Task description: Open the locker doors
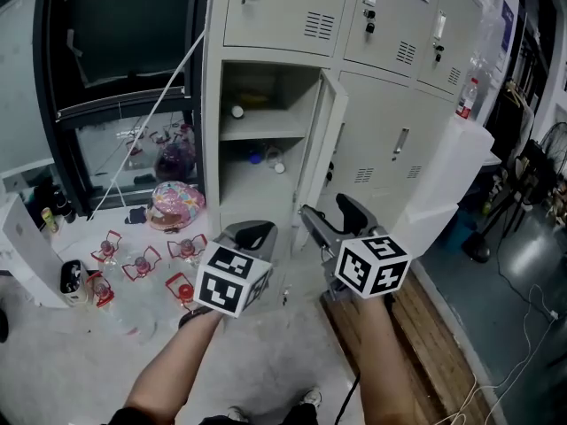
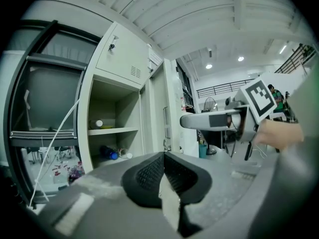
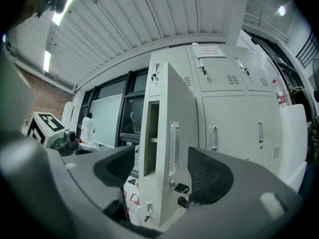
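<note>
Grey lockers (image 1: 399,140) line a cluttered workshop wall, the left-hand door (image 1: 323,149) already swung out edge-on, while the right tongs (image 1: 326,209) gape empty facing its handle (image 3: 173,148), seemingly clear to let it swing, and the left tongs (image 1: 252,235) sit closed on nothing.

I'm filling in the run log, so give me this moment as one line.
lower-left locker door: swung open | right gripper: jaws apart, holding nothing | left gripper: jaws together, empty | neighbouring doors: closed
</note>
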`<state>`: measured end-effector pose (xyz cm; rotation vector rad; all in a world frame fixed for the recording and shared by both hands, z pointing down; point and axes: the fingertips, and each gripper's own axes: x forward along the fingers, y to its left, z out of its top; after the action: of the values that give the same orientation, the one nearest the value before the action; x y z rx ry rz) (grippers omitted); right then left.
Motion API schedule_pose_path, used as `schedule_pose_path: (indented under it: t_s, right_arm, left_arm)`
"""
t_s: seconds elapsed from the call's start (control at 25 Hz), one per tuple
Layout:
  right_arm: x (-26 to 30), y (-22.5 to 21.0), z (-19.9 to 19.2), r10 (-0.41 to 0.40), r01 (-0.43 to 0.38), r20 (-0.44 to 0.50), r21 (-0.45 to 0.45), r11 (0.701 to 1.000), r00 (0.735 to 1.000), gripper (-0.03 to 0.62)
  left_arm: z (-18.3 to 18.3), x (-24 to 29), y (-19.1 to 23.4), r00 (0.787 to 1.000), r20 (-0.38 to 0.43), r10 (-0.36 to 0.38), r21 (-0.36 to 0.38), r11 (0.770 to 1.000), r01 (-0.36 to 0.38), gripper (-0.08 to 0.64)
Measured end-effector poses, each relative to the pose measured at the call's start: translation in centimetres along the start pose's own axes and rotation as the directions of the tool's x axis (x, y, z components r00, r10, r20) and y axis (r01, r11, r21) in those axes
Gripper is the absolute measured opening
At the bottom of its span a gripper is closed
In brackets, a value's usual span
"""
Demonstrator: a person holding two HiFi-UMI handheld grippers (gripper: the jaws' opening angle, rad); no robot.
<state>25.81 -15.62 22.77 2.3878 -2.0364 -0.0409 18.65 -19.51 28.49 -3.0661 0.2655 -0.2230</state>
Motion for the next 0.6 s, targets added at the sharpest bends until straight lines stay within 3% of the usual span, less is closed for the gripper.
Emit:
schedule_pose_path:
  t_s: [0.2,0.44,0.6]
  right_arm:
    - [-1.4,-2.4,0.0,0.014,-0.014,0.007,-0.012,1.000,1.000,0.328]
    - [-0.9,-6.1,-0.1,0.093,-0.093,-0.006,-0.009,0.996,0.996,0.327]
    - [0.6,-8.7,0.4,0.153,-0.153,-0.012,-0.006,0.988,0.988,0.327]
  left_arm:
    - [0.7,1.2,-1.4,0.999,0.018,0.040,0.008,0.999,-0.041,0.003]
    - [0.6,2.5,-1.6,0.986,0.012,0.169,-0.026,0.985,-0.168,0.003]
    - [0.8,3.2,-1.3,0.965,-0.005,0.262,-0.042,0.964,-0.262,0.003]
